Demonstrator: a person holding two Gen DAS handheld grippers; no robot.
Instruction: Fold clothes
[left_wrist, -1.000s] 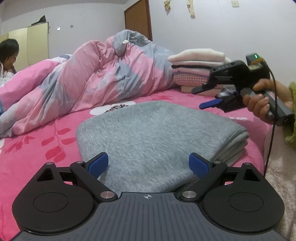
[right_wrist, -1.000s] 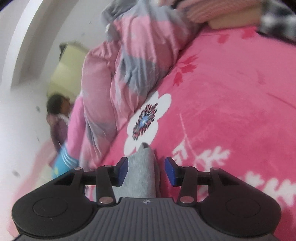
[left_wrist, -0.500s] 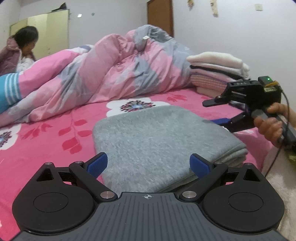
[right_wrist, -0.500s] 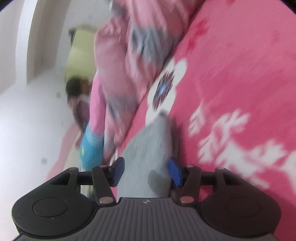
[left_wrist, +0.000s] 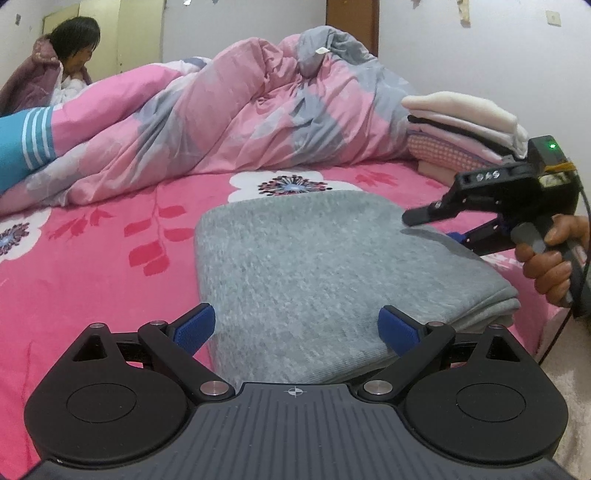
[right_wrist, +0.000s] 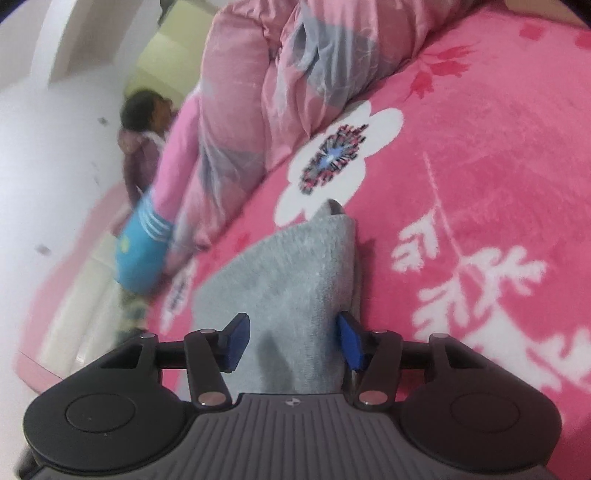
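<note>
My left tongs (left_wrist: 295, 325): jaws spread wide, blue pads (left_wrist: 194, 324) well apart, nothing between them but air above the near edge of the grey garment (left_wrist: 332, 266). No contact that I can see.

My right tongs (right_wrist: 291, 341): jaws partly open, straddling the garment's (right_wrist: 291, 280) right edge, one finger above the cloth, one below. Right pad (right_wrist: 349, 343) sits just beside the fabric; whether it touches I cannot tell. Not pinching. From the left view these tongs (left_wrist: 436, 225) come in from the right, my hand (left_wrist: 550, 258) on the grip, green light lit on top.

Garment: folded to a thick rectangle, several layers showing at the right edge, lying flat on the pink floral bedspread (left_wrist: 92, 266).

Behind it, a rumpled pink-and-grey duvet (left_wrist: 240, 110). Far right, a stack of folded clothes (left_wrist: 461, 125) on the bed. A person (left_wrist: 70, 55) sits at far left.
</note>
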